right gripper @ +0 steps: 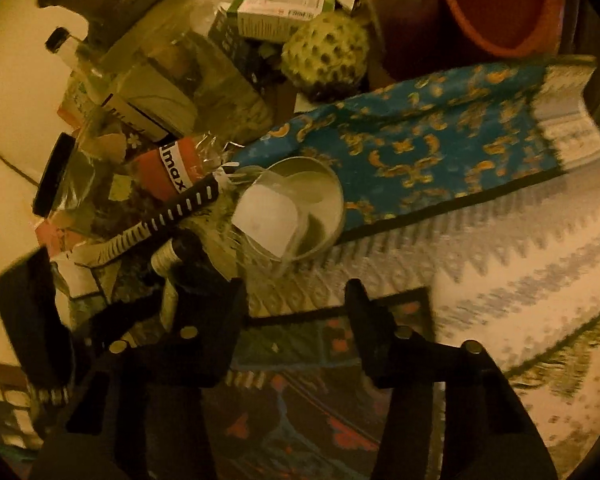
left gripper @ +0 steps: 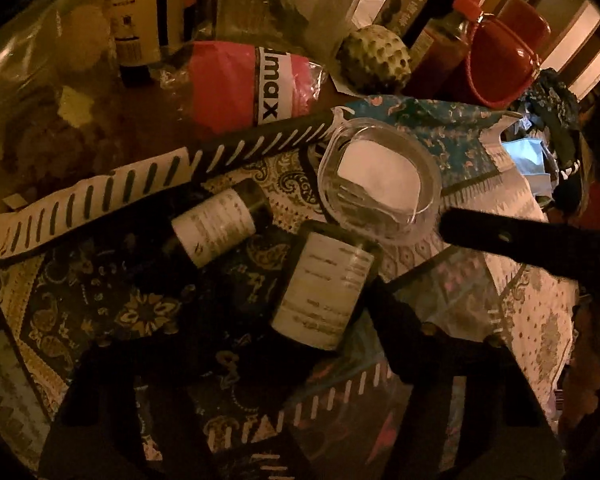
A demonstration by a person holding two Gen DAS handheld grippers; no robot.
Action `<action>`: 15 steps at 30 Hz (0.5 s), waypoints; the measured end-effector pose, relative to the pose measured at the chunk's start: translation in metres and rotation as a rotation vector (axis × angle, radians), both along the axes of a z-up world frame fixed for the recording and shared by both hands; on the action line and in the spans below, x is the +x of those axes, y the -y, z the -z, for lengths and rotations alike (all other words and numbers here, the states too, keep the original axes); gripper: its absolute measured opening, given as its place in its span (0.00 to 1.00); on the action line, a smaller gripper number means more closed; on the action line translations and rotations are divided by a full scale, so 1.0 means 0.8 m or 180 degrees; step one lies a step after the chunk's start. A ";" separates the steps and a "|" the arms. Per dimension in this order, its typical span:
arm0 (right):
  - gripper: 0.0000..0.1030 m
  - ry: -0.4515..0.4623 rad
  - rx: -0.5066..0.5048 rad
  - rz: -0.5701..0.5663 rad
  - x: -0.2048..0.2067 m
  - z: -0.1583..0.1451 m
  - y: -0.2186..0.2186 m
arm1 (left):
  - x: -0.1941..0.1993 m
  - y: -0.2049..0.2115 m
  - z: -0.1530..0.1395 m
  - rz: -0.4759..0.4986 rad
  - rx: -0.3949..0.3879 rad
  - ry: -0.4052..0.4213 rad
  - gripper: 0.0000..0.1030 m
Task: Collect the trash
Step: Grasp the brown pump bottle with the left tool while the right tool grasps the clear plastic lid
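Clutter covers the patterned cloth, so I pick targets carefully. The left gripper points steeply down over a dark labelled bottle that lies on its side on the cloth, between the fingers. Its far edge sits right against one finger, but the other finger is lost in shadow, so I cannot tell whether the pads are pressing on it or only bracketing it. The right gripper stands part-open with only cloth between its fingers, just short of the clear plastic tub, which has a white scrap of paper inside and reads to me as trash too. To do this well, I would centre the bottle across the label, not near the neck, and clamp squarely so it cannot roll toward the second bottle just beside it. I would keep the fingertips from pinching a fold of cloth, which would drag everything along. For the tub, I would take one wall between the fingers and squeeze gently, since thin plastic may buckle and tip the paper out.
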State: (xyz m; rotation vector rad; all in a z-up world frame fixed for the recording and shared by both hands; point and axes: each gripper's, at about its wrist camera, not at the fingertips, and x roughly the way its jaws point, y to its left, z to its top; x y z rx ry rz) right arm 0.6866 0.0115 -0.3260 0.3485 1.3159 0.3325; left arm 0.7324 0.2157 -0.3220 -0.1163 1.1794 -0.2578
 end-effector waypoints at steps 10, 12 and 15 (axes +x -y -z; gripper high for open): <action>0.13 -0.0177 0.0065 0.0103 0.018 0.035 -0.032 | -0.006 0.003 0.000 0.0018 0.0155 0.0118 0.46; 0.10 -0.0138 0.0040 0.0130 0.016 0.036 -0.036 | -0.008 0.003 -0.001 0.0011 0.0221 0.0136 0.40; 0.09 -0.0088 -0.0004 0.0151 0.009 0.035 -0.034 | -0.007 0.004 -0.001 -0.0016 0.0227 0.0110 0.40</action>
